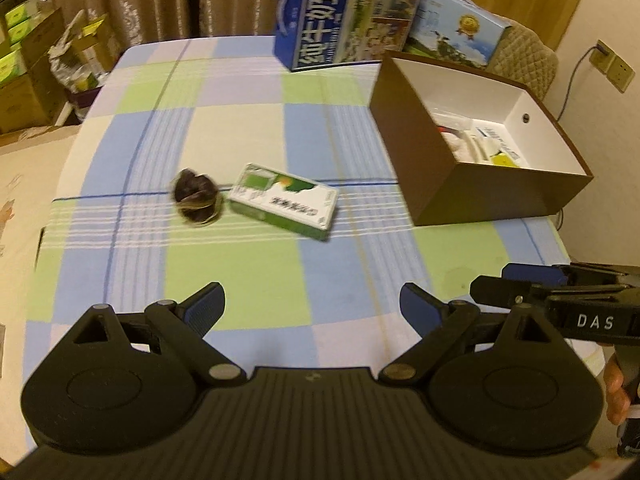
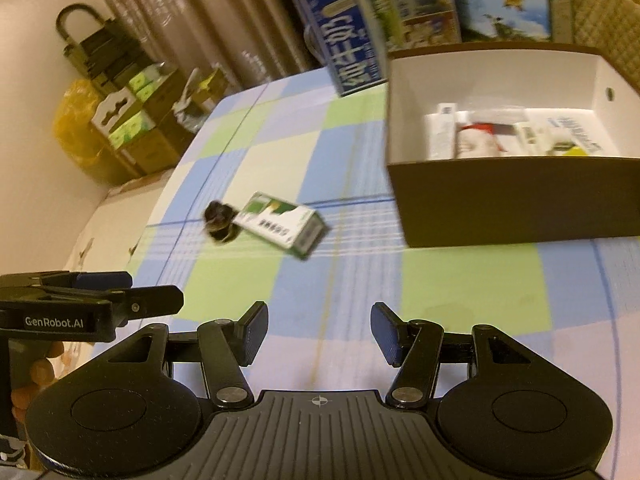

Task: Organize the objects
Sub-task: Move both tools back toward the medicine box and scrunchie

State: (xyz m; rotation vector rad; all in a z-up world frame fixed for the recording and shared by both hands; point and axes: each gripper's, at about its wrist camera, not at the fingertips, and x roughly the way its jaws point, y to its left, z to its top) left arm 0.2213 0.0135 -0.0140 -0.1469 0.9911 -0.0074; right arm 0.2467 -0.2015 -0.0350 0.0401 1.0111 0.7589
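A green and white carton [image 1: 285, 200] [image 2: 280, 224] lies flat mid-table on the checked tablecloth [image 1: 248, 128]. Touching its left end is a dark round bundle [image 1: 197, 197] [image 2: 219, 222]. A brown box [image 1: 472, 148] [image 2: 508, 184] with a white inside stands to the right and holds several small packages. My left gripper [image 1: 314, 310] is open and empty, well short of the carton. My right gripper [image 2: 316, 330] is open and empty too, over the near table. Each gripper shows side-on at the edge of the other's view.
Two blue printed cartons [image 1: 344, 16] [image 2: 376, 24] stand at the table's far edge behind the brown box. Stacked cardboard boxes [image 1: 28, 72] [image 2: 132, 120] and a yellow bag [image 2: 76, 128] sit on the floor to the left, before curtains. A quilted chair back [image 1: 524, 56] is far right.
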